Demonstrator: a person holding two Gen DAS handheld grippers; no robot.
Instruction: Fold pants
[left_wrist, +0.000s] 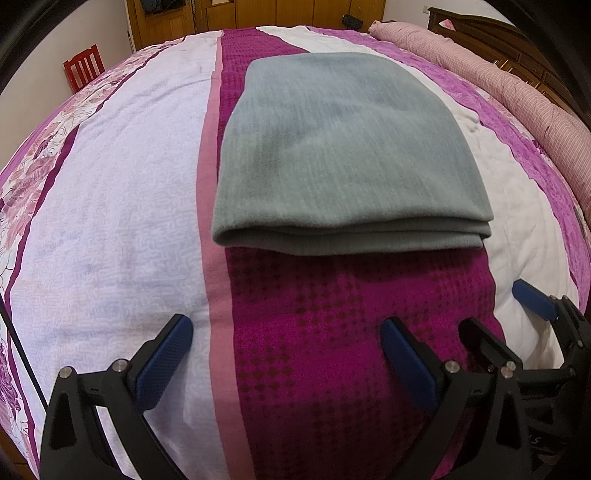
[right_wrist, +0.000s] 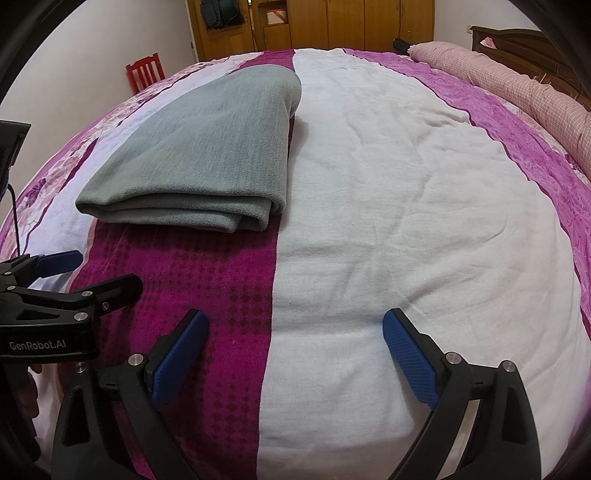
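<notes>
The grey fleece pants (left_wrist: 343, 155) lie folded in a flat stack on the bed, folded edge toward me. They also show in the right wrist view (right_wrist: 207, 155), up and to the left. My left gripper (left_wrist: 288, 332) is open and empty, hovering over the magenta stripe just short of the pants. My right gripper (right_wrist: 295, 328) is open and empty, to the right of the pants over the white blanket. The right gripper also shows in the left wrist view (left_wrist: 495, 310), and the left gripper in the right wrist view (right_wrist: 99, 269).
The bed cover (right_wrist: 424, 206) has white, magenta and floral pink bands. A pink bolster (left_wrist: 498, 77) lies along the wooden headboard (right_wrist: 517, 48) at the right. A red chair (left_wrist: 83, 66) and wooden wardrobes (right_wrist: 332, 26) stand beyond the bed.
</notes>
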